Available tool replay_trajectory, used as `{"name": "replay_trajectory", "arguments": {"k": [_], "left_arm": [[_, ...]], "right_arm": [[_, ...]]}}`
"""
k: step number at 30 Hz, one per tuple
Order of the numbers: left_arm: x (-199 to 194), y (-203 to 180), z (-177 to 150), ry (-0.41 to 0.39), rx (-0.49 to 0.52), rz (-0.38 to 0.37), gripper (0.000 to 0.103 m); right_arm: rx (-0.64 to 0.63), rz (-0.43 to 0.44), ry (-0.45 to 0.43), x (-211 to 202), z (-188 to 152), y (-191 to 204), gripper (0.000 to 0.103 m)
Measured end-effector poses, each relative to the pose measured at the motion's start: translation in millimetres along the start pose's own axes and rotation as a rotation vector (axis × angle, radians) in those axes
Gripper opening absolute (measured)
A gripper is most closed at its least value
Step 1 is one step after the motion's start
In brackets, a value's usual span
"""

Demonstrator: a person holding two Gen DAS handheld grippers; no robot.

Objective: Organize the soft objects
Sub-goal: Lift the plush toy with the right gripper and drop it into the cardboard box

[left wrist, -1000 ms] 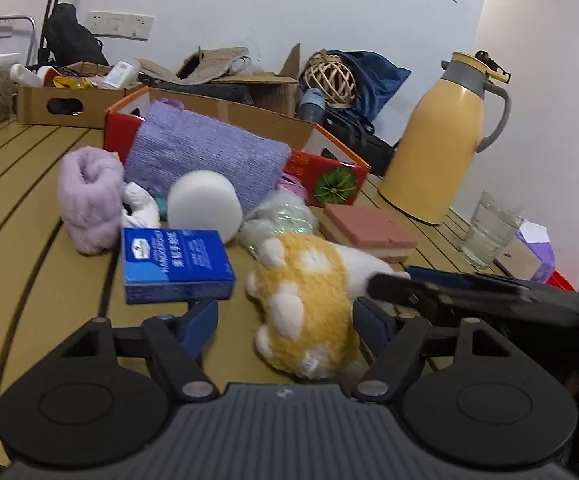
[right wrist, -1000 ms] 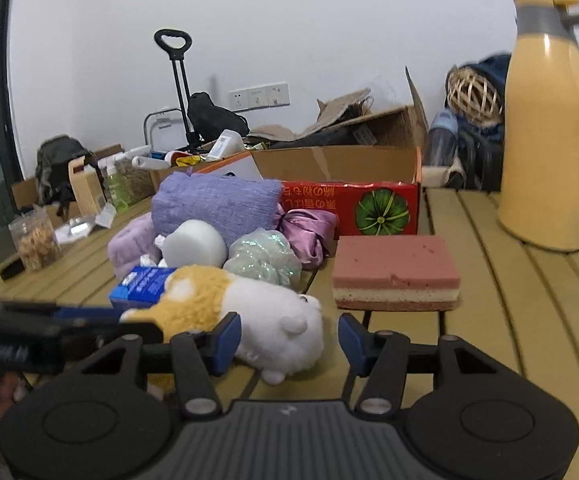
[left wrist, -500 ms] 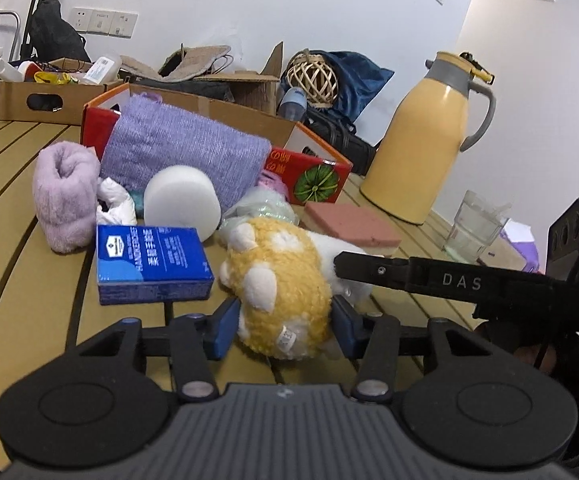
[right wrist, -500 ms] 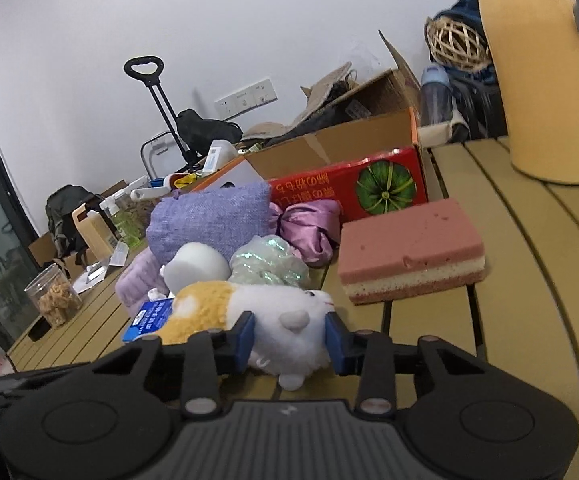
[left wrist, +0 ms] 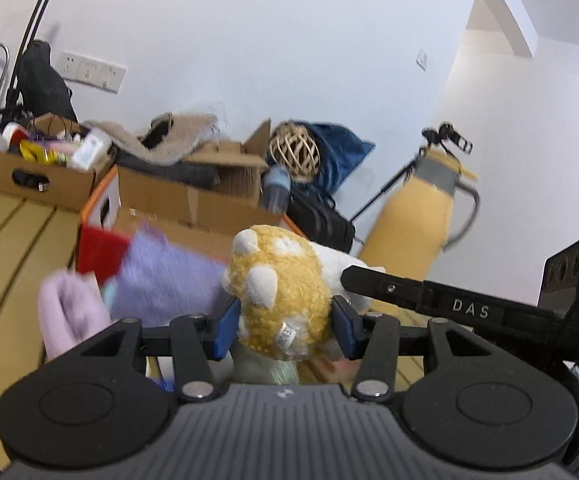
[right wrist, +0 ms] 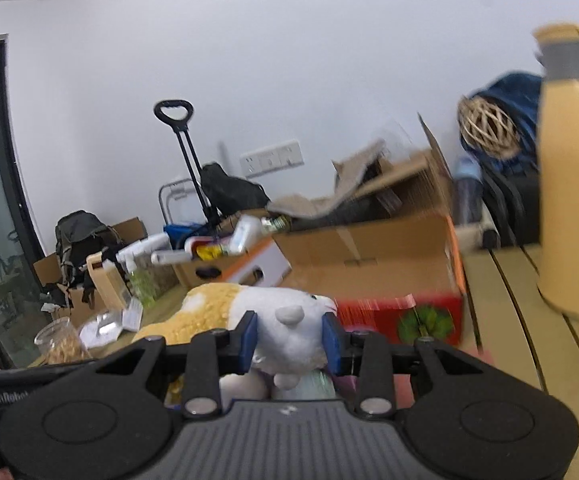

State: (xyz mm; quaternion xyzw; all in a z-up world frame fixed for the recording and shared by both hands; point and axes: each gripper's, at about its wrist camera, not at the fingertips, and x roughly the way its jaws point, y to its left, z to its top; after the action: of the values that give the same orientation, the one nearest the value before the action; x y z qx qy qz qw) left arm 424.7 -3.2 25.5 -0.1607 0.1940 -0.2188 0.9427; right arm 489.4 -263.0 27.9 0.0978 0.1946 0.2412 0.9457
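A yellow and white plush toy [left wrist: 285, 280] hangs in the air above the slatted table [left wrist: 9, 248], held from both ends. My left gripper [left wrist: 284, 326] is shut on its yellow rear. In the right wrist view my right gripper [right wrist: 289, 340] has its blue pads pressed into the plush toy's [right wrist: 285, 320] white head, and its jaws are still closing. The right gripper's black finger [left wrist: 429, 300] reaches in from the right of the left wrist view. Below lie a purple knit cushion [left wrist: 165, 280] and a lilac fluffy roll [left wrist: 69, 316].
An open cardboard box with red sides [left wrist: 193, 208] stands just behind the toy, also seen as the box [right wrist: 369, 264]. A yellow thermos jug [right wrist: 569, 200] stands at the right. A brown box of bottles [left wrist: 29, 176] sits far left. A glass jar [right wrist: 59, 340] is at the left edge.
Both grippers closed on the plush toy and lifted it off the table. The blue packet, white ball and pink sponge have dropped out of view below.
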Motion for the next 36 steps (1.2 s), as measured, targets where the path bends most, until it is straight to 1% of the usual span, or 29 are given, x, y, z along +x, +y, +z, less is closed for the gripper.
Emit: {"name": "replay_trajectory", "arguments": {"k": [3, 6, 11, 15, 16, 18, 20, 22, 24, 26, 27, 28, 30, 31, 33, 34, 36], "left_arm": [[10.5, 13.0, 20.5, -0.033, 0.03, 0.007, 0.05], [24.9, 28.5, 39.5, -0.048, 0.046, 0.024, 0.05], [64.6, 68.5, 81.7, -0.004, -0.012, 0.023, 0.05], [104.2, 100.0, 115.5, 0.036, -0.033, 0.043, 0.05], [112.7, 107.2, 119.8, 0.04, -0.038, 0.049, 0.05], [140.4, 124.4, 132.0, 0.079, -0.039, 0.066, 0.05], [163.6, 139.7, 138.1, 0.108, -0.045, 0.099, 0.05], [186.6, 152.7, 140.7, 0.147, -0.043, 0.127, 0.05], [209.4, 166.0, 140.2, 0.205, -0.035, 0.152, 0.05], [229.2, 175.9, 135.3, 0.282, -0.025, 0.182, 0.051], [231.0, 174.8, 133.5, 0.268, 0.004, 0.198, 0.051], [231.8, 172.7, 133.1, 0.275, 0.027, 0.21, 0.052], [232.0, 170.8, 133.2, 0.279, 0.033, 0.23, 0.052], [231.3, 170.7, 133.5, 0.282, 0.029, 0.237, 0.054], [226.6, 168.3, 133.4, 0.274, 0.04, 0.244, 0.055], [221.3, 167.1, 133.9, 0.259, 0.048, 0.247, 0.057], [207.8, 161.9, 137.8, 0.224, 0.052, 0.259, 0.059]], "right_arm": [[-0.002, 0.014, -0.009, 24.2, 23.9, 3.1, 0.033], [-0.001, 0.02, -0.012, 52.2, 40.7, 5.7, 0.033], [0.011, 0.011, 0.01, 109.4, 72.6, 6.4, 0.033], [0.039, -0.003, 0.055, 161.4, 96.2, -2.6, 0.033], [0.054, -0.008, 0.072, 178.1, 103.2, -6.4, 0.033], [0.075, -0.022, 0.106, 208.1, 111.6, -13.9, 0.033], [0.105, -0.04, 0.163, 247.4, 118.9, -23.9, 0.033], [0.12, -0.069, 0.21, 283.5, 118.9, -31.1, 0.033], [0.134, -0.097, 0.251, 312.3, 113.9, -37.0, 0.031], [0.106, -0.13, 0.288, 338.0, 106.5, -38.4, 0.023], [0.085, -0.148, 0.3, 347.0, 101.5, -38.4, 0.018], [0.066, -0.174, 0.325, 356.1, 95.5, -38.3, 0.018], [0.076, -0.172, 0.354, 363.8, 91.9, -42.1, 0.019], [0.089, -0.162, 0.352, 364.2, 93.3, -43.8, 0.02], [0.071, -0.169, 0.337, 359.2, 96.7, -43.5, 0.021], [0.055, -0.173, 0.325, 354.9, 99.1, -42.6, 0.021], [0.057, -0.152, 0.31, 341.9, 105.8, -43.3, 0.021]]}}
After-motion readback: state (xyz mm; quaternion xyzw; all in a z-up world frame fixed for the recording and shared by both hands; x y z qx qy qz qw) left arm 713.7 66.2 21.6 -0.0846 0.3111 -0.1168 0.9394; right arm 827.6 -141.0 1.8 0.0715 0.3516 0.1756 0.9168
